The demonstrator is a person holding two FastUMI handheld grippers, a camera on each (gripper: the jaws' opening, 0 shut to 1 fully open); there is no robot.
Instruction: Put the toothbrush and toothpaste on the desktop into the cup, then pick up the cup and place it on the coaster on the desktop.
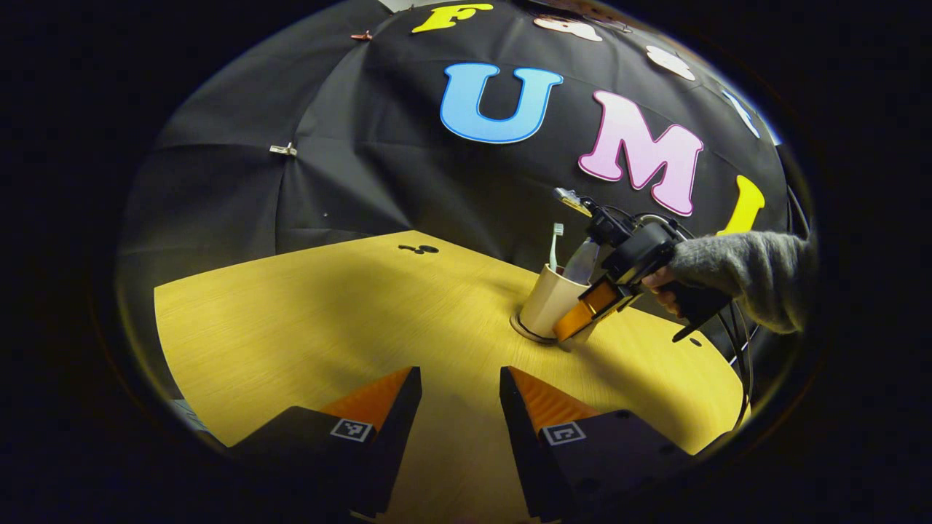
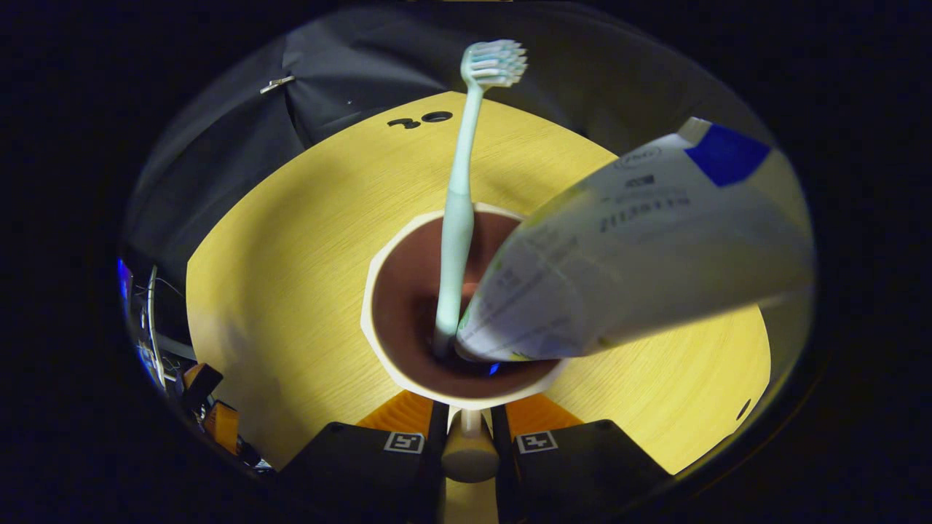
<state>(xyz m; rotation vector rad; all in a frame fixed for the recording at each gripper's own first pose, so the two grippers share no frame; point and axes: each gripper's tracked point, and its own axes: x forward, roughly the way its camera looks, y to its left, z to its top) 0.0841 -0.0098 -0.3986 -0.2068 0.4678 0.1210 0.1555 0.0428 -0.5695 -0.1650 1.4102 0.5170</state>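
A beige cup (image 1: 546, 298) stands with its base on a dark round coaster (image 1: 524, 333) at the far right of the yellow table (image 1: 328, 313). A pale green toothbrush (image 1: 555, 244) and a white toothpaste tube (image 1: 582, 260) stick up out of it. My right gripper (image 1: 577, 333) reaches the cup from the right. In the right gripper view I look down into the cup (image 2: 378, 291), with the toothbrush (image 2: 459, 211) and the tube (image 2: 641, 247) leaning inside. My right gripper (image 2: 470, 418) is shut on the cup's handle (image 2: 470, 451). My left gripper (image 1: 460, 375) is open over the near table.
A hand in a grey sleeve (image 1: 750, 280) holds the right gripper, with cables trailing behind it. Two small dark marks (image 1: 419, 249) lie near the table's far edge. The black cloth wall rises right behind the table.
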